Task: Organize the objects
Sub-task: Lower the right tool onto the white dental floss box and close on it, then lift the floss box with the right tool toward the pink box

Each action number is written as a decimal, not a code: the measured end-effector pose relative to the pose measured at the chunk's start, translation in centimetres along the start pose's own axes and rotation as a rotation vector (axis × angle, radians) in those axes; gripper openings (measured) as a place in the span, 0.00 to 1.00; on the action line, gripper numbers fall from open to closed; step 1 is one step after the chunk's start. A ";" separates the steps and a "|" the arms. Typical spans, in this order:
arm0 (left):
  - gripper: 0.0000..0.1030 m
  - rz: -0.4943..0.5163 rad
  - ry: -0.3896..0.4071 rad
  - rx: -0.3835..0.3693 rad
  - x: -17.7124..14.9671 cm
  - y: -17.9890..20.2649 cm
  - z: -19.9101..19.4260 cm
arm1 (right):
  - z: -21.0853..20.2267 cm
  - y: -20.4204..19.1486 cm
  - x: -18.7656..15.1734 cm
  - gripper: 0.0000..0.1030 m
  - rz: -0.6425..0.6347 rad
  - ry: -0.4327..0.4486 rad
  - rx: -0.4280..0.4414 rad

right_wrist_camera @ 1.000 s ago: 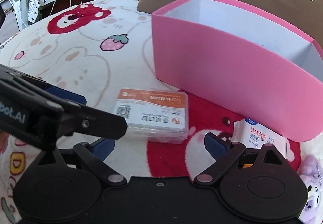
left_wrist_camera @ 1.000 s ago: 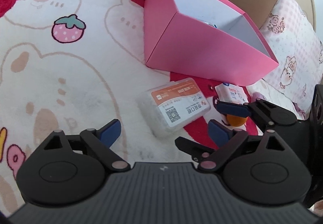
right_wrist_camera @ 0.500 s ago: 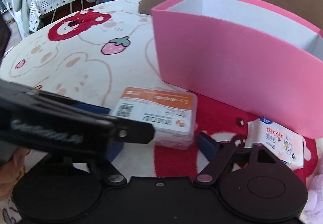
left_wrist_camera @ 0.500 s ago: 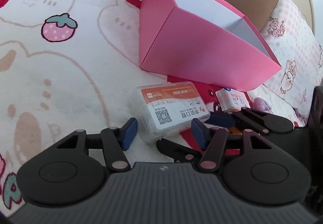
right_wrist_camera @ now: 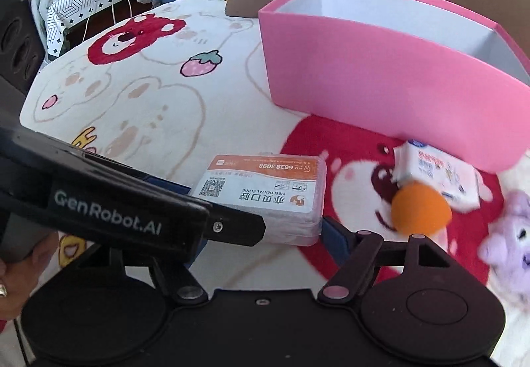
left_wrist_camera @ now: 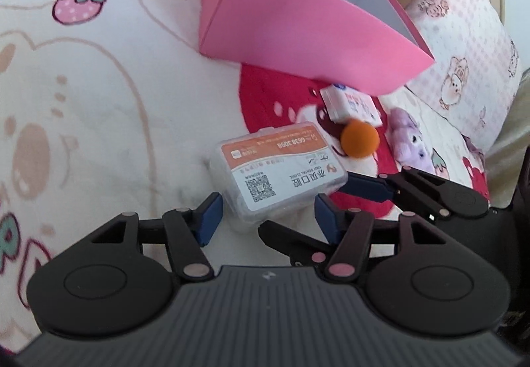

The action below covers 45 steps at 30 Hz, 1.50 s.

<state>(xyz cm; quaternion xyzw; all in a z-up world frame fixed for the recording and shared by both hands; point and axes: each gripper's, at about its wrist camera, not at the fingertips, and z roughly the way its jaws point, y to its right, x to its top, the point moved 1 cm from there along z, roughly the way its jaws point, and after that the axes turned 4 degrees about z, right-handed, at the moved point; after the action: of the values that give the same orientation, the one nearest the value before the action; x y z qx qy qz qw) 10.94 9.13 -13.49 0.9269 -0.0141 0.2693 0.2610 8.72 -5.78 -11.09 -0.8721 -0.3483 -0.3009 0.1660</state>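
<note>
One clear case (left_wrist_camera: pixel 278 168), one orange ball (left_wrist_camera: pixel 360 138), one pink box (left_wrist_camera: pixel 298 32)

The clear plastic rectangular case (right_wrist_camera: pixel 265 198) lying on the plush cartoon blanket (right_wrist_camera: pixel 139 108) carries a paper label that reads upside down in both views. Its orange band shows the number "6638 3098"; the white part below bears large Chinese characters, the line "YIBEI DENTAL CLINIC", a small orange logo and a QR code. The smaller print on it is too fine to read. The black arm of the left gripper (right_wrist_camera: pixel 132 218), crossing the right wrist view, is marked "GenRobot.AI" in pale letters. The small white packet (right_wrist_camera: pixel 440 175) beside the pink cardboard box (right_wrist_camera: pixel 381 75) has red Chinese print and a blue mark, too blurred to read.
</note>
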 end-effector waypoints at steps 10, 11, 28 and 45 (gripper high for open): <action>0.59 -0.152 -0.069 -0.106 0.0 -1.9 -1.5 | -0.5 0.4 -1.2 0.87 0.064 -0.040 0.082; 0.59 -0.153 -0.053 -0.086 0.0 -2.0 -1.6 | -0.6 0.3 -1.2 0.87 0.065 -0.042 0.078; 0.31 -0.254 0.026 -0.036 -0.3 -3.1 -1.1 | -0.6 0.2 -0.9 0.87 0.150 -0.045 0.068; 0.40 -0.219 0.024 -0.050 -0.7 -2.9 -0.6 | 0.8 -0.5 -1.4 0.93 0.160 -0.009 0.005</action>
<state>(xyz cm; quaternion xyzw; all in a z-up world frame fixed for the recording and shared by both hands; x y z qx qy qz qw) 10.53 11.86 -14.80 0.9129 0.0839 0.2495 0.3119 7.88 -5.75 -12.54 -0.8981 -0.2790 -0.2818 0.1903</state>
